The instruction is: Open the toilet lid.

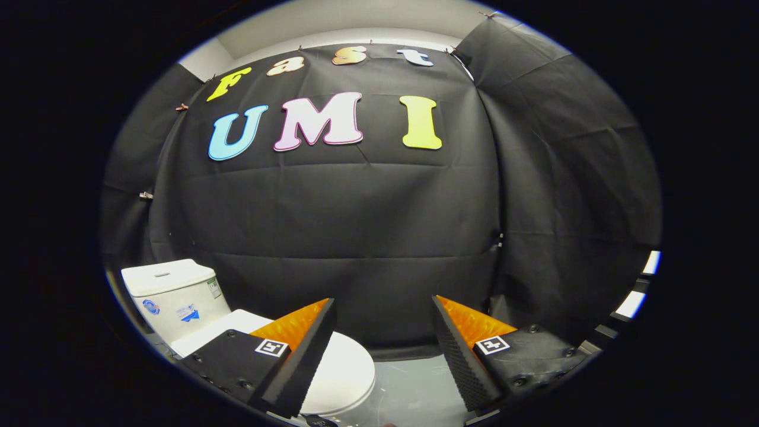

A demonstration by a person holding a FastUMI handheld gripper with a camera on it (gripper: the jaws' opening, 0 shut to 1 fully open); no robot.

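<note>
A white toilet stands low to the left, its tank (175,293) against the black cloth wall. Its lid (347,370) lies flat and closed over the bowl, partly hidden behind my left finger (302,356). My gripper (382,311) hangs above and slightly right of the lid, open, with a wide gap and nothing between its fingers. The right finger (459,356) is over the pale floor, away from the toilet.
Black cloth walls (367,237) close in the booth behind and to the right. A pale glossy floor (415,385) shows between the fingers, right of the toilet. A dark framework edge (622,320) runs along the far right.
</note>
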